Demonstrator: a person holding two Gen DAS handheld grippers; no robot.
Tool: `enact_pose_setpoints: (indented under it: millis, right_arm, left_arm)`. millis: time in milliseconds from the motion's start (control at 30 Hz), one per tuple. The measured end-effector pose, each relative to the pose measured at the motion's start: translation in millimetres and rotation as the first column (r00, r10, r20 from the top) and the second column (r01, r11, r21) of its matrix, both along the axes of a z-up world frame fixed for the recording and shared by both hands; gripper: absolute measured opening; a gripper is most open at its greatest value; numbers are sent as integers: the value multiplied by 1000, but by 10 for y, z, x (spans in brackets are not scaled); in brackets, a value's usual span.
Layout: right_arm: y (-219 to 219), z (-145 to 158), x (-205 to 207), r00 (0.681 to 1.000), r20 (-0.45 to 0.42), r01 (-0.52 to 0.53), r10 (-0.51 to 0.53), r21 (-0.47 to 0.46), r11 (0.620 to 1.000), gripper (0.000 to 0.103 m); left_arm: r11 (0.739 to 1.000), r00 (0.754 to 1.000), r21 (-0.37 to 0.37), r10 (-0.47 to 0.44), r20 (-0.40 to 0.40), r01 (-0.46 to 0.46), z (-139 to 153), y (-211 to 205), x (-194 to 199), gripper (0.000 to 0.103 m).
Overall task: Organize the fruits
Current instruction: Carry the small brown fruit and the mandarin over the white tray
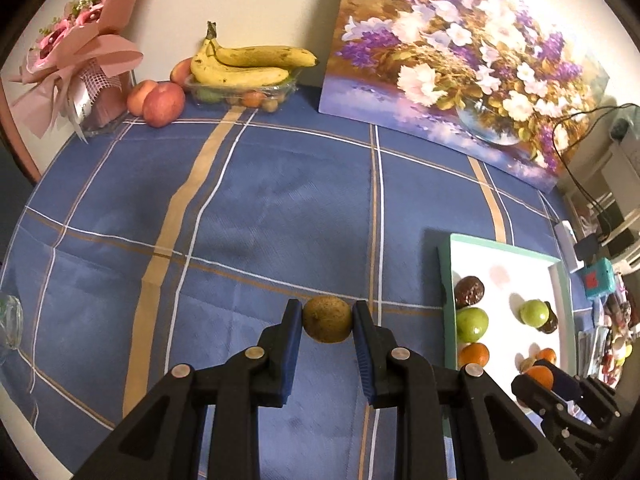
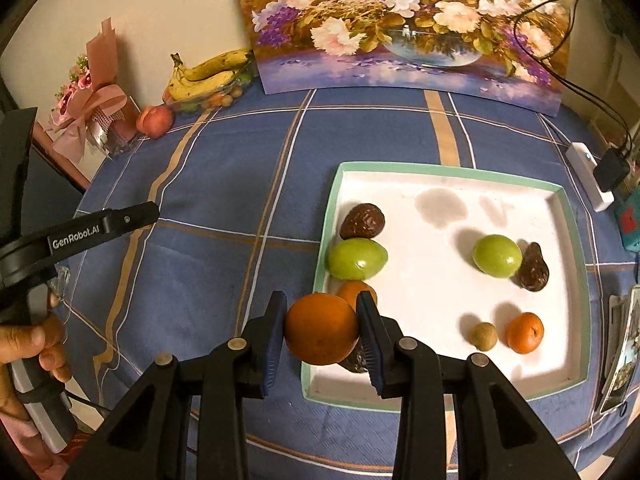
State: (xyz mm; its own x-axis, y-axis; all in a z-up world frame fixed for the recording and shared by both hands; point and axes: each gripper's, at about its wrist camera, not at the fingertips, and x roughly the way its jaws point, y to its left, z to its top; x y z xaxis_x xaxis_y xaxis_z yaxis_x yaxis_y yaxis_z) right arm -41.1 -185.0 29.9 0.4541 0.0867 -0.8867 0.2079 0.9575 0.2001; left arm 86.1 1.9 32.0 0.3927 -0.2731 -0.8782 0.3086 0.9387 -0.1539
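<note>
**Gripping one fruit per gripper over the blue checked table**

Clamping a brown kiwi (image 1: 327, 319) between the blue pads of the left gripper (image 1: 327, 322), jaws closed tight on both sides of the fruit, holding it above the blue checked cloth of the table (image 1: 260, 208), left of the tray. Squeezing an orange (image 2: 321, 329) in the right gripper (image 2: 322, 330), pads pressing on its left and right flanks, hanging over the near left corner of the white tray (image 2: 440, 170) with the mint-green rim.

Lying in the tray along its left wall, from far to near: a dark wrinkled fruit (image 2: 362, 221), a green fruit (image 2: 356, 258), a second orange (image 2: 352, 290) partly hidden behind the held one, and another dark piece (image 2: 356, 361) peeking out under the right pad. Sitting toward the right side of the tray: another green fruit (image 2: 497, 256) touching a dark wrinkled fruit (image 2: 533, 268), and nearer, a small tan fruit (image 2: 483, 336) just beside a small orange (image 2: 525, 333).

Resting at the far edge of the table against the wall: bananas (image 1: 244, 62) piled on a clear plastic punnet (image 1: 240, 94) of small fruits, with reddish apples (image 1: 158, 102) just left of it and a pink wrapped bouquet (image 1: 76, 64) further left. Leaning against the wall behind the tray: a flower painting (image 1: 460, 60). Showing at the left edge of the right wrist view: a hand (image 2: 32, 344) wrapped around the left gripper's handle.
</note>
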Motion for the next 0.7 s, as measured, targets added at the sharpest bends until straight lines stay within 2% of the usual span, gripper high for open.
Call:
enact_pose_setpoints:
  millis: [400, 700]
  right_arm:
    - [-189, -58, -93, 1000, -11, 29, -29, 27, 999, 37]
    - [-496, -135, -199, 993, -39, 111, -110, 28, 993, 37]
  left_arm:
    - [998, 999, 29, -52, -13, 52, -67, -185, -121, 27]
    - [987, 987, 12, -159, -32, 159, -74, -510, -284, 27]
